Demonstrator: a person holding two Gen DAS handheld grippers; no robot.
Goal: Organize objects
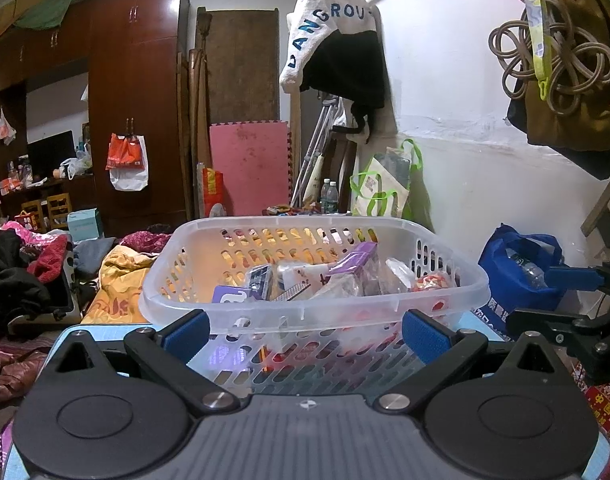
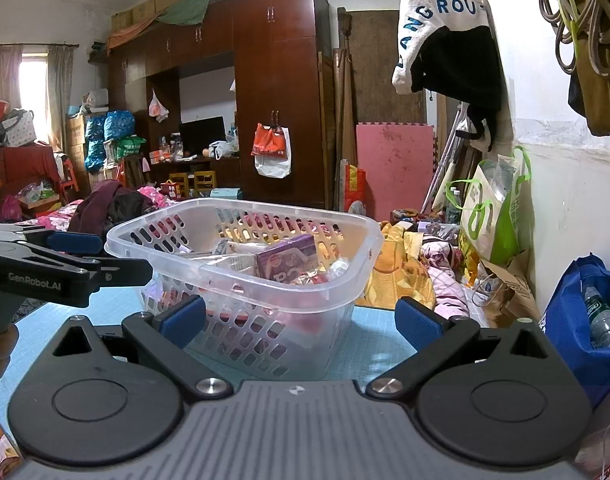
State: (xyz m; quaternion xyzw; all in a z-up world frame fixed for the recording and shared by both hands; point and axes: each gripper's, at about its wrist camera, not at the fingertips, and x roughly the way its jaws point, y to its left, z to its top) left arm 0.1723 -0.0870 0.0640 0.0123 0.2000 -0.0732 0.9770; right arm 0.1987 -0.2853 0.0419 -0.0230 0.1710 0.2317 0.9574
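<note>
A clear plastic basket with slotted walls stands on a light blue mat. Inside lie several packets, among them a purple box and a red-and-white wrapped item. My left gripper is open right in front of the basket's near wall, nothing between its blue pads. In the right wrist view the same basket sits ahead and left, with the purple box showing. My right gripper is open and empty near the basket's corner. Each gripper appears at the edge of the other's view.
A blue bag with water bottles stands right of the mat beside the white wall. Bedding and clothes pile up behind and to the left. A green-handled bag, a pink foam mat and a dark wardrobe stand farther back.
</note>
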